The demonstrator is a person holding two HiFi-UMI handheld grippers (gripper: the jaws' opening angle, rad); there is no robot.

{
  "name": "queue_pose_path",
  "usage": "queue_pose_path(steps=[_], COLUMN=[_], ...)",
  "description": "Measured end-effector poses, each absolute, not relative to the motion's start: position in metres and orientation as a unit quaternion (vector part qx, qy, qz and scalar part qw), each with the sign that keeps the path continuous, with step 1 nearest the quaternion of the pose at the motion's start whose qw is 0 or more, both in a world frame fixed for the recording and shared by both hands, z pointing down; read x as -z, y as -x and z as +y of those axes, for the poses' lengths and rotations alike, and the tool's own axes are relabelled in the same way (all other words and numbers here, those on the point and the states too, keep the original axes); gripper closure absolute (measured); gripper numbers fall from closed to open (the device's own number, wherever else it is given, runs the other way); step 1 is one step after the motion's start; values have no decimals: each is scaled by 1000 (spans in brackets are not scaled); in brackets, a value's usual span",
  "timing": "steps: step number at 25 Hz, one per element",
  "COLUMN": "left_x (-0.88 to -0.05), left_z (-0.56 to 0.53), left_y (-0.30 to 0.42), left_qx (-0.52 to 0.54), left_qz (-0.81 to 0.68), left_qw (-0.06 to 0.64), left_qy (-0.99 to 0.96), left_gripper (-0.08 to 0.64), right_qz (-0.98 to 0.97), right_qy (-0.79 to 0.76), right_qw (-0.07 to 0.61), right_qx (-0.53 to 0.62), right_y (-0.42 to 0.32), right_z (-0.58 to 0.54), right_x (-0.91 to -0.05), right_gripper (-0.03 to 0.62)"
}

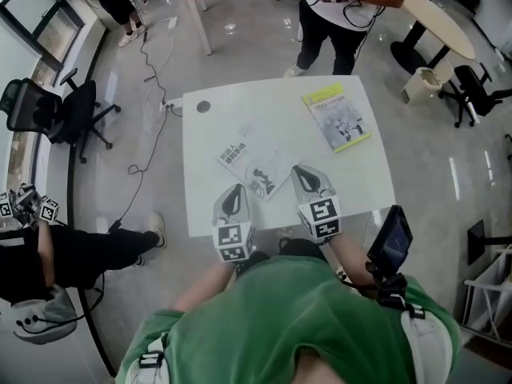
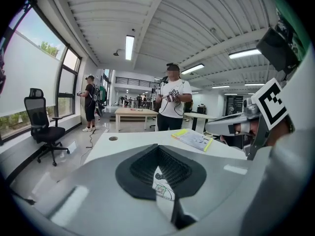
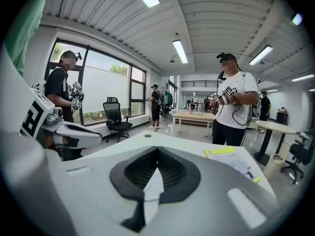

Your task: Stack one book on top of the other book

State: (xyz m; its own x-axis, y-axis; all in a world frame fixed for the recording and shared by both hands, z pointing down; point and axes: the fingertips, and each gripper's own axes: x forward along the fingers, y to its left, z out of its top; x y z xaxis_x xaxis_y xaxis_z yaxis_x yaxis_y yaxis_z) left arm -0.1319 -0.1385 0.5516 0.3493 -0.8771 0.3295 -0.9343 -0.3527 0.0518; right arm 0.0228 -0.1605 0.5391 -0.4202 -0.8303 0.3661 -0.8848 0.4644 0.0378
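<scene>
Two books lie apart on the white table (image 1: 200,206). A white book (image 1: 252,166) sits near the middle, and a book with a yellow-green edge (image 1: 338,118) lies at the far right corner. My left gripper (image 1: 238,188) hovers at the white book's near left corner, jaws shut on nothing. At the same book's near right edge my right gripper (image 1: 303,170) is shut and empty as well. In the left gripper view the shut left gripper (image 2: 158,146) shows a sliver of the white book (image 2: 161,185) below the pads, with the yellow book (image 2: 193,139) beyond. The right gripper view shows the right gripper (image 3: 157,149) closed, the yellow book (image 3: 231,159) ahead to the right.
A person (image 1: 340,14) stands just past the table's far edge. Another person (image 1: 48,254) sits at the left. An office chair (image 1: 56,110) and floor cables (image 1: 148,94) are on the left. A dark tablet (image 1: 390,238) hangs by my right side. A round cap (image 1: 203,106) marks the table's far left.
</scene>
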Motion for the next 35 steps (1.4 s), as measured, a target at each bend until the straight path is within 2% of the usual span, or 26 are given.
queue_pose_path(steps=[21, 24, 35], left_x=[-651, -659, -669], left_z=[-168, -172, -174], left_y=[126, 126, 132], left_qx=[-210, -214, -227], left_qz=[-583, -588, -607], left_qw=[216, 222, 235], left_qy=[-755, -748, -724], left_gripper=[555, 555, 555], right_qz=[-840, -840, -839], right_qy=[-438, -422, -368], right_qw=[278, 291, 332], right_qx=[-158, -177, -225], right_y=[-30, -29, -22], right_z=[-233, -237, -245], right_x=[-654, -670, -709], right_gripper=[584, 514, 382])
